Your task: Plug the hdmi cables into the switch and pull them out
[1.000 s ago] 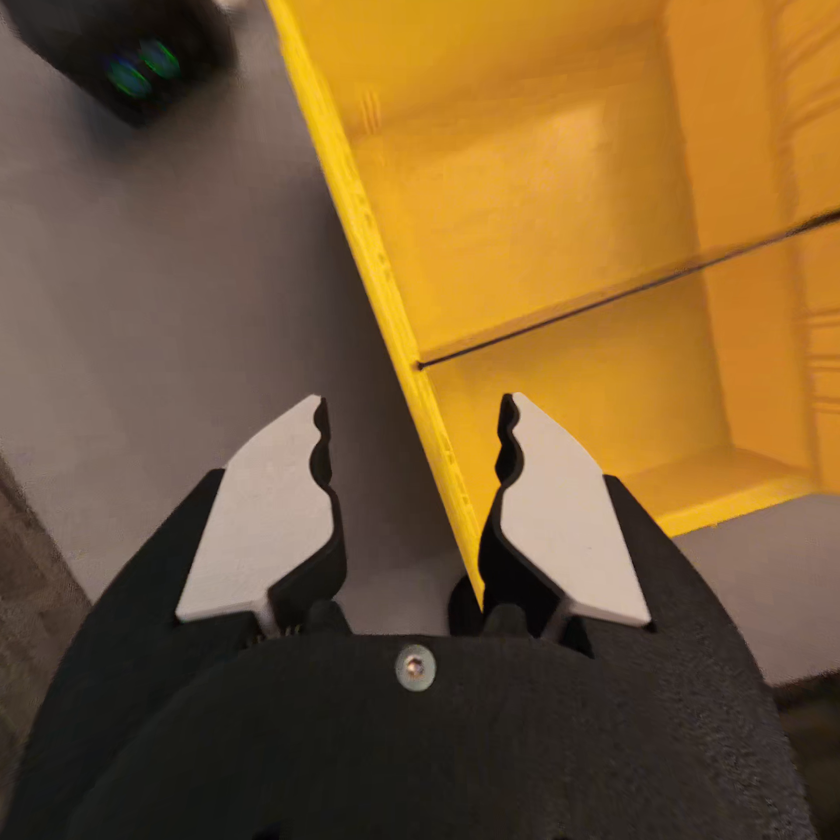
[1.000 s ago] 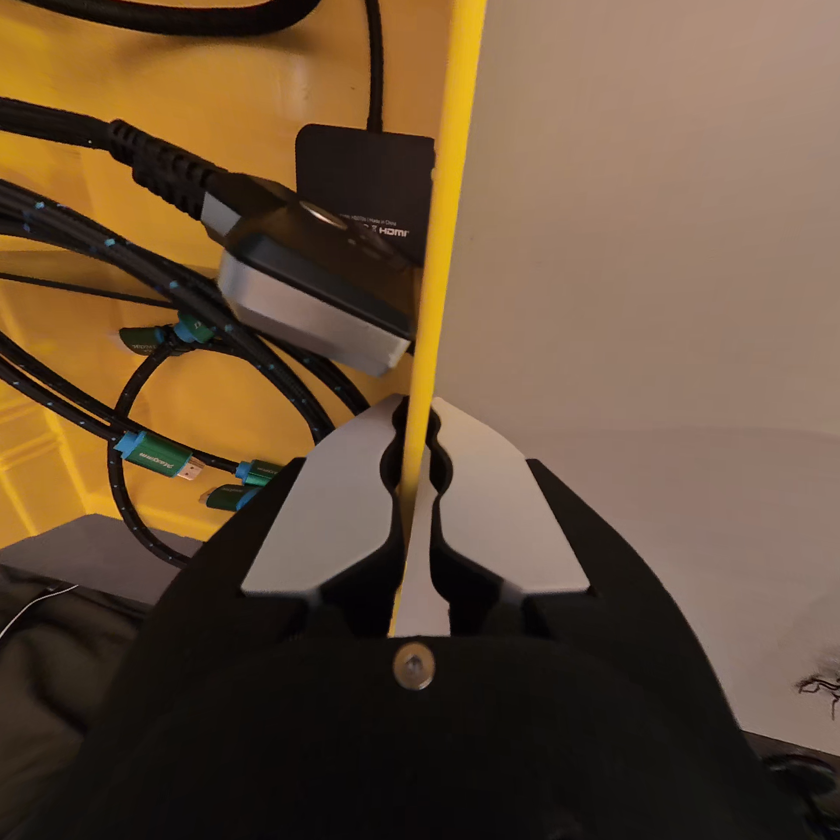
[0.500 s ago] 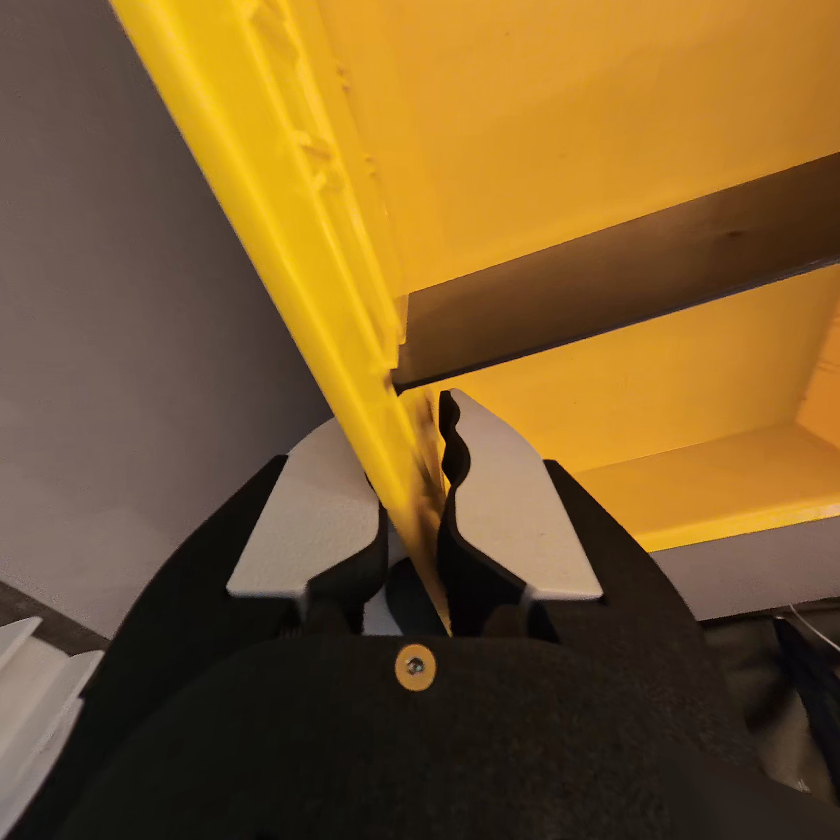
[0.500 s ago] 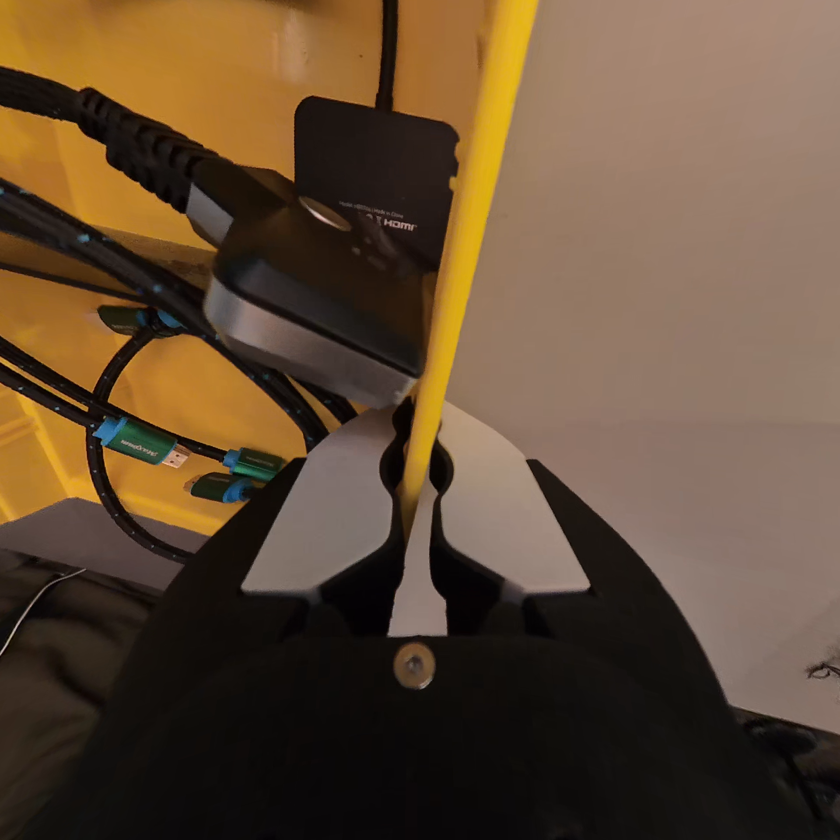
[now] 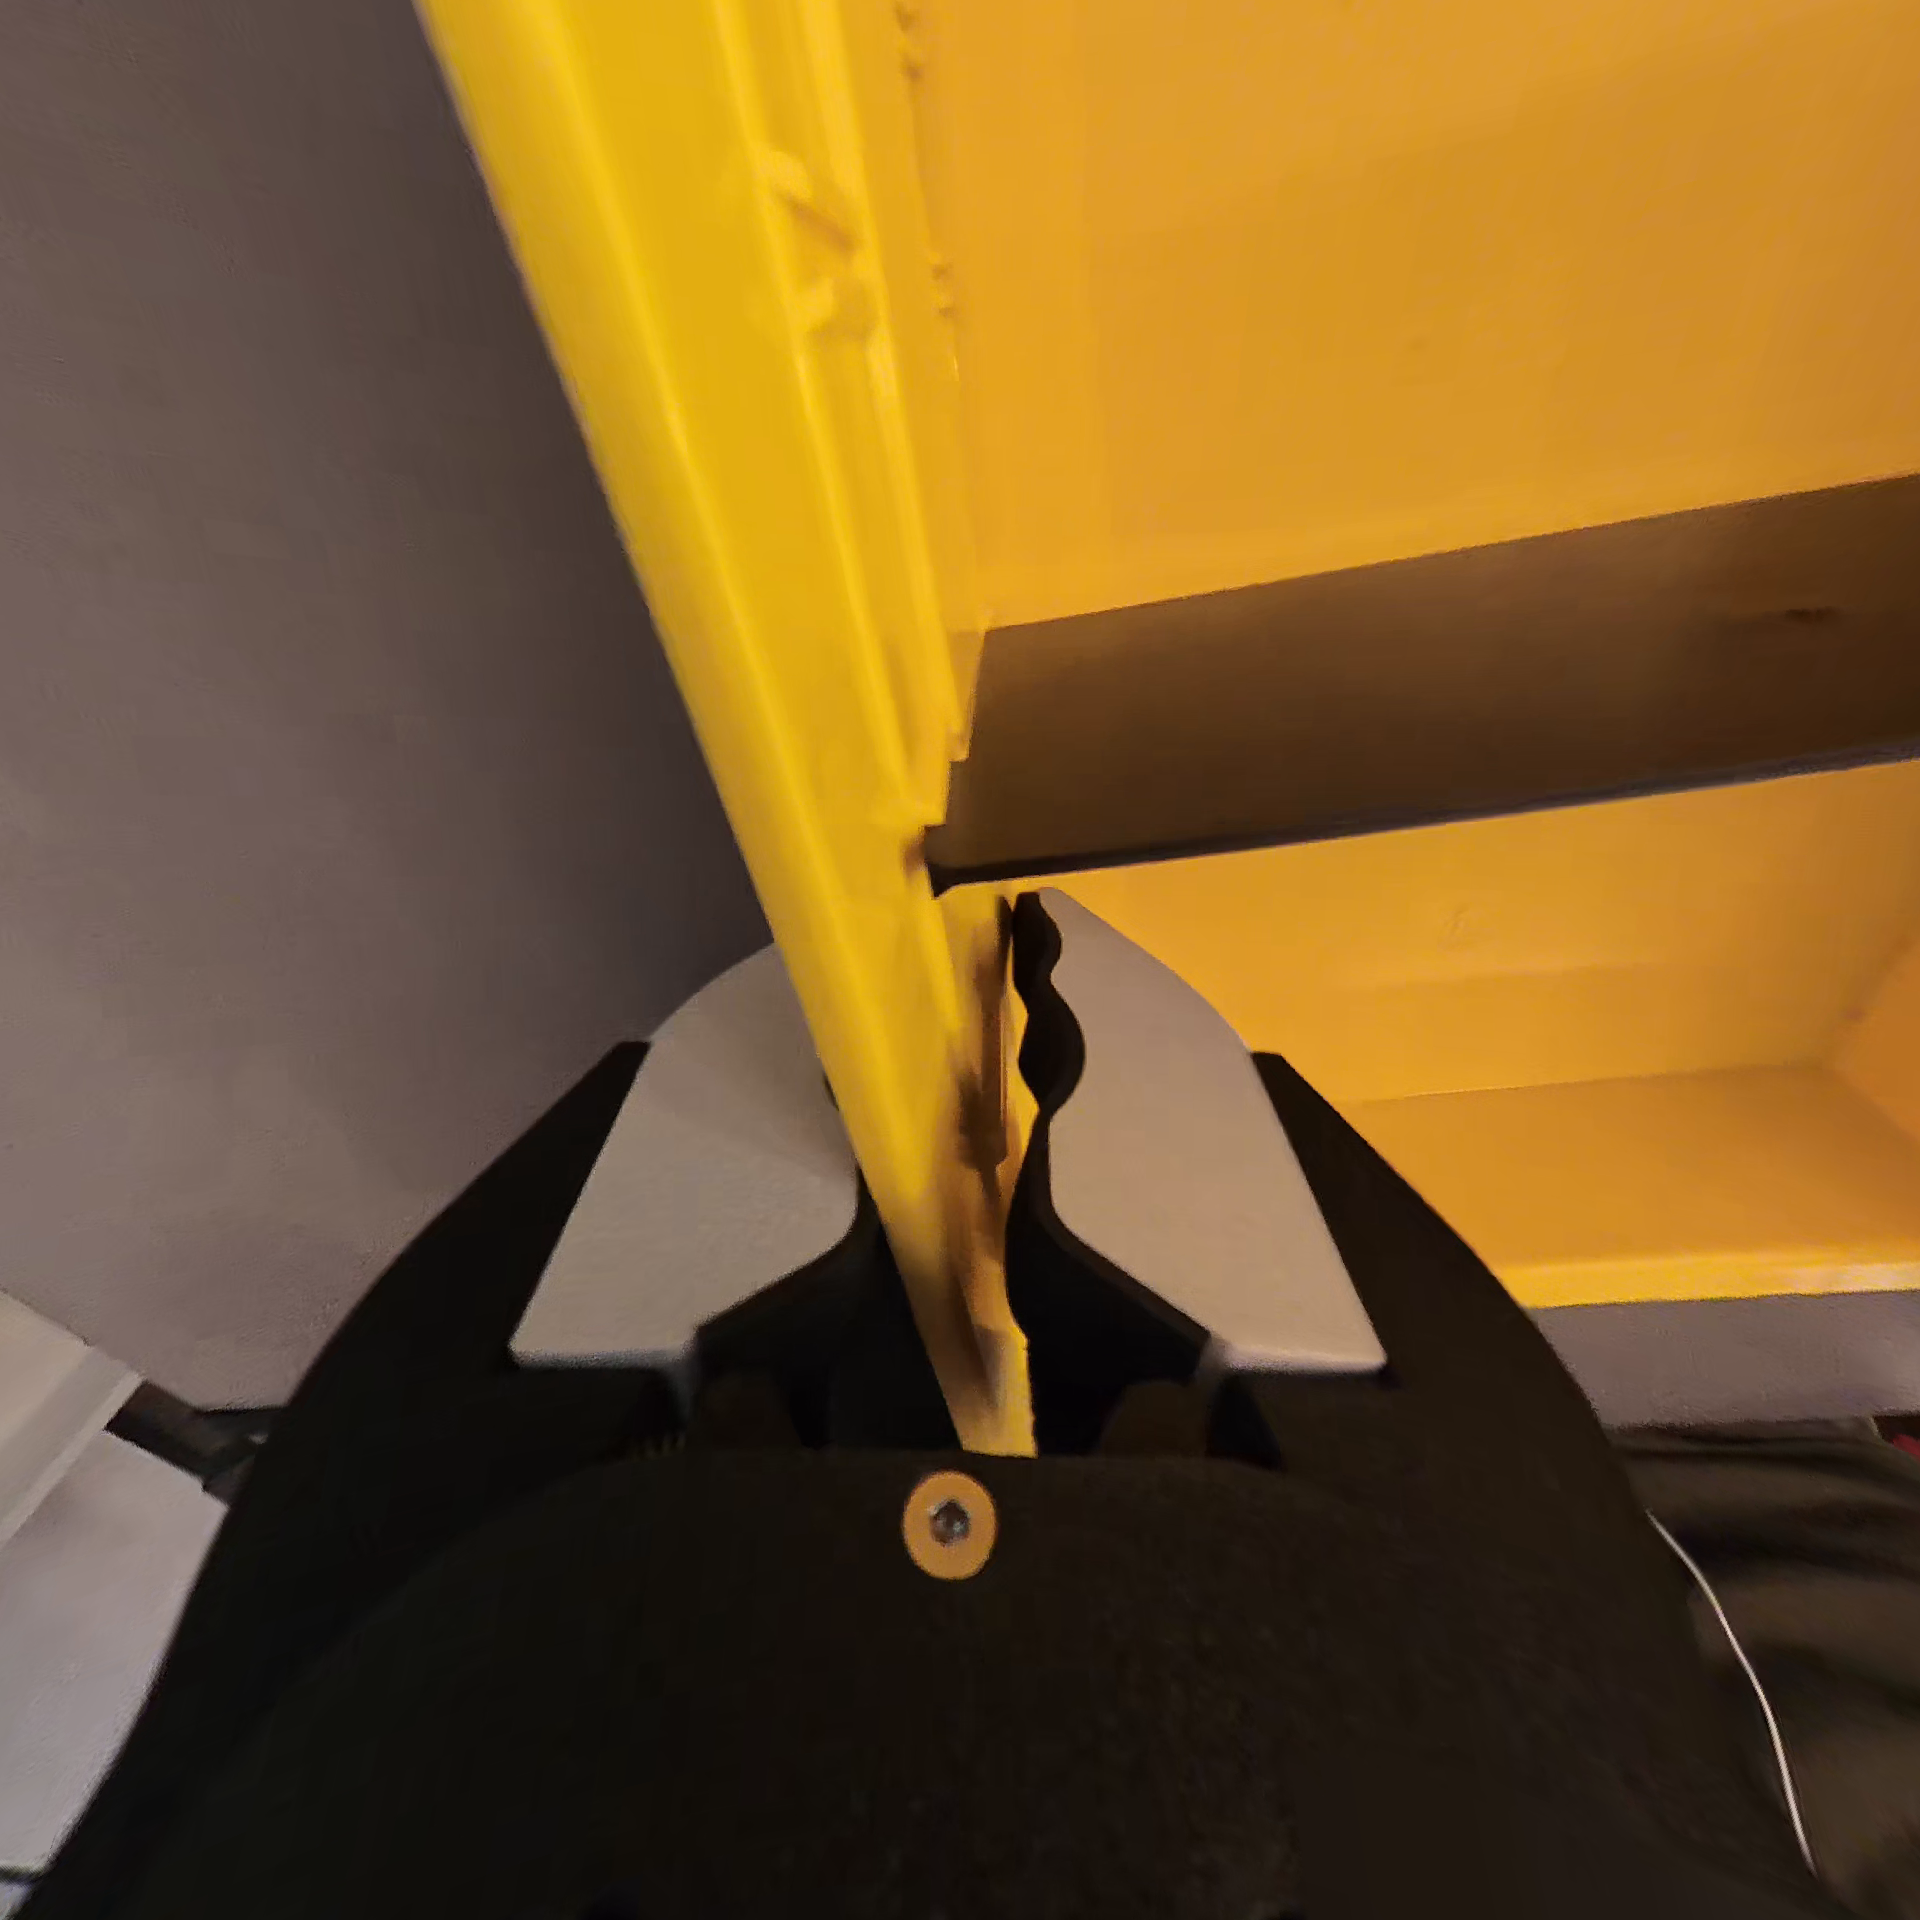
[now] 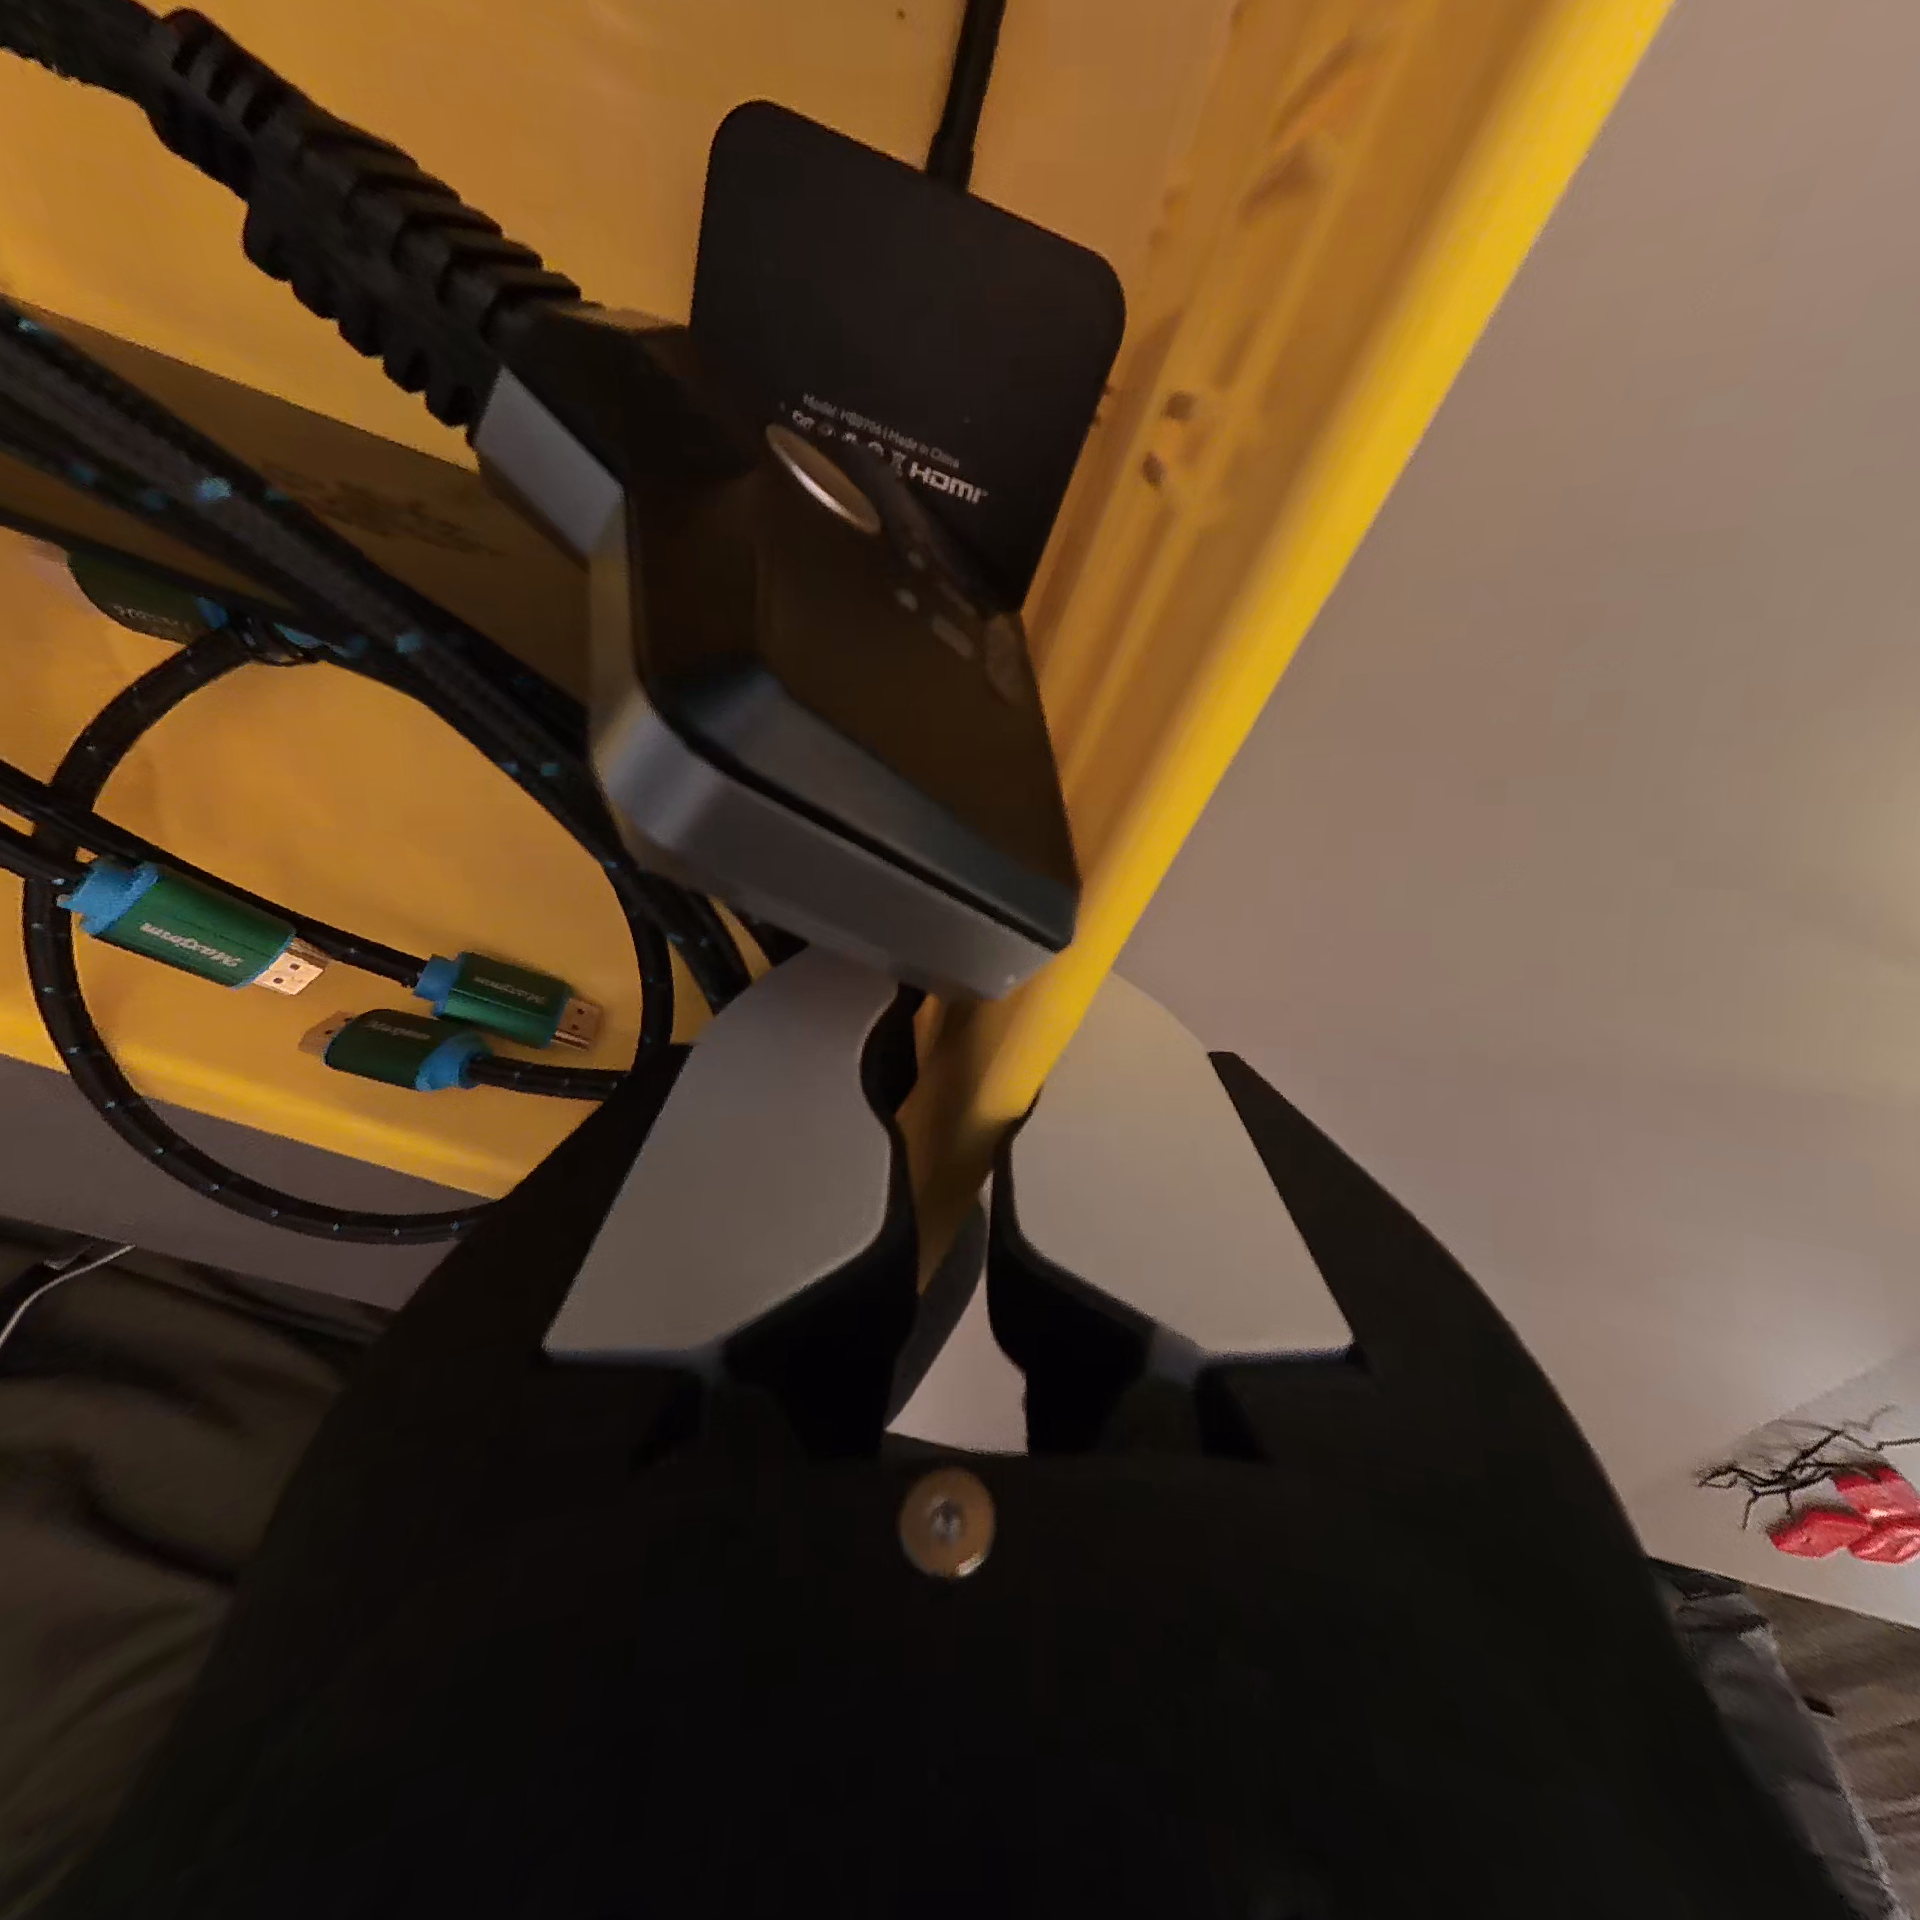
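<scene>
A yellow bin (image 6: 1299,416) holds the HDMI switch (image 6: 862,748), a black-topped box with silver sides that leans against the bin's right wall. A thick braided cable (image 6: 364,229) is plugged into its far left end. A flat black box (image 6: 914,291) lies behind it. Three loose green HDMI plugs (image 6: 197,925) (image 6: 499,997) (image 6: 395,1039) lie on thin braided cables on the bin floor. My right gripper (image 6: 977,1039) is shut on the bin's right wall, just below the switch. My left gripper (image 5: 935,966) is shut on the bin's left wall (image 5: 748,520), below a dark divider (image 5: 1455,727).
The bin stands on a grey surface (image 5: 260,623), which also shows in the right wrist view (image 6: 1558,727). Dark cloth (image 6: 125,1455) lies below the bin's near edge. A red object (image 6: 1860,1527) lies at the far right. A thin white wire (image 5: 1745,1683) runs over the cloth. The grippers' ends are close to 50 cm from one another.
My left gripper moved onto the bin's left wall and closed on it. In the right wrist view the bin wall now slants and the switch sits closer to my right fingers.
</scene>
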